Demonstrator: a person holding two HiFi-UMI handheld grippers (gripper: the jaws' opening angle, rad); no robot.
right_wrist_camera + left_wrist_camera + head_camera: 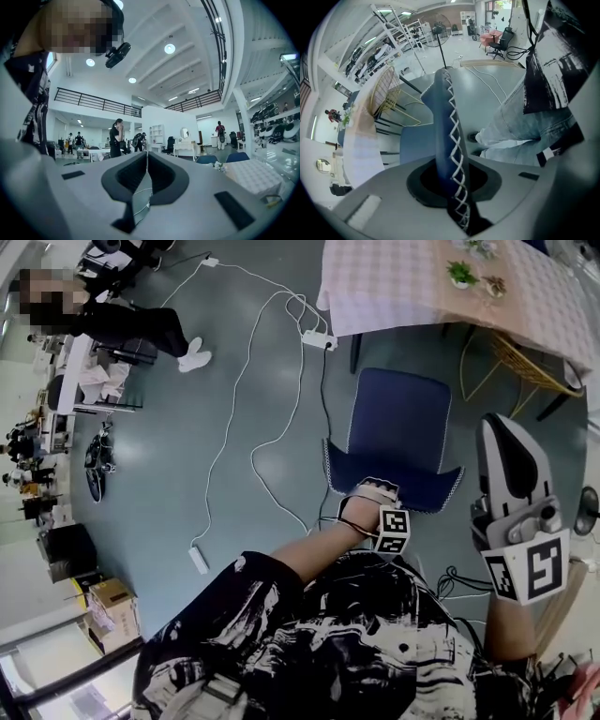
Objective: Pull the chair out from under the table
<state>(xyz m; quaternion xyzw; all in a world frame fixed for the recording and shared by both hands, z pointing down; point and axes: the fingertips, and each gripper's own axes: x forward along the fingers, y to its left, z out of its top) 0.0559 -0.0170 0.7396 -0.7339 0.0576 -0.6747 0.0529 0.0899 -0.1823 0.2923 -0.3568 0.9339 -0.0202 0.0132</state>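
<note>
Blue padded chair (398, 432), white-stitched, likely light and stiff-framed; left tool (449, 180) clenched on the backrest rim between its jaws, a good hold. Right tool (146, 180) closed, empty.

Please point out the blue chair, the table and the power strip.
blue chair (400, 418): head view, middle of the seat.
table (394, 285): head view, bare checked cloth.
power strip (318, 337): head view, its white body.

A large open hall fitted out as a shared office or lab is shown. This is indicated by the high ceiling (197, 28) with round lights (169, 48), a railed mezzanine (93, 101), desks (91, 152), metal racks (401, 35), and a power strip (317, 338) with white cables (246, 362) laid across the grey floor (169, 474) beside a cloth-covered table (394, 287).
</note>
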